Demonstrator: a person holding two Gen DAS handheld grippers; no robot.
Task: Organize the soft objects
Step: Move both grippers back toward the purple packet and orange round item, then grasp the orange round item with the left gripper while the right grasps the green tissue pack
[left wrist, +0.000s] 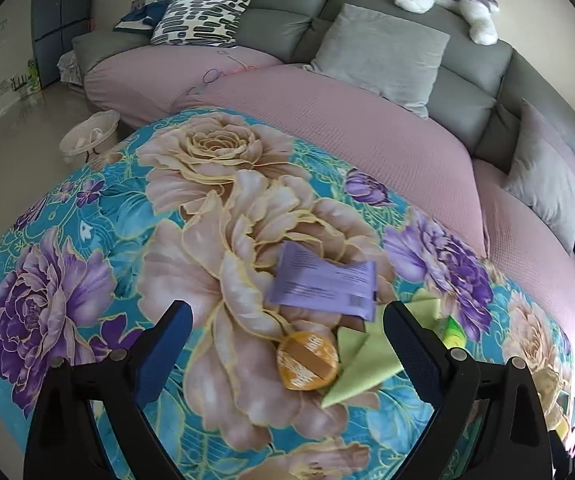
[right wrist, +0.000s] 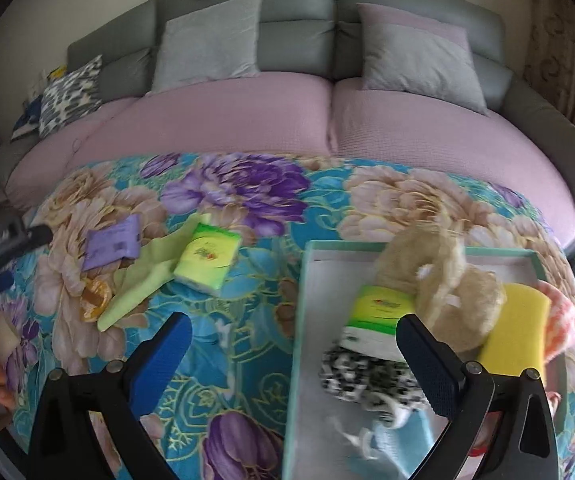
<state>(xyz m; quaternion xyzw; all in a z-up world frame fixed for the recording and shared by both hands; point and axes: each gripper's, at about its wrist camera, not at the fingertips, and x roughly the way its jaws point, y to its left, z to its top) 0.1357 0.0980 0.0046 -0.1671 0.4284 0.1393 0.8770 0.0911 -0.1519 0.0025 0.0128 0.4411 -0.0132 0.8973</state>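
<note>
Left gripper (left wrist: 287,344) spread wide, empty, over the orange puff (left wrist: 306,360) at lower centre. Right gripper (right wrist: 293,356) also wide, empty, astride the tray's (right wrist: 299,320) left rim, lower right.

A grey sofa (right wrist: 299,8) with 2 grey cushions (right wrist: 207,42) stands behind the floral blanket (right wrist: 247,360).

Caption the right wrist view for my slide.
Open right gripper above a teal-rimmed tray holding soft items on a floral blanket.
</note>
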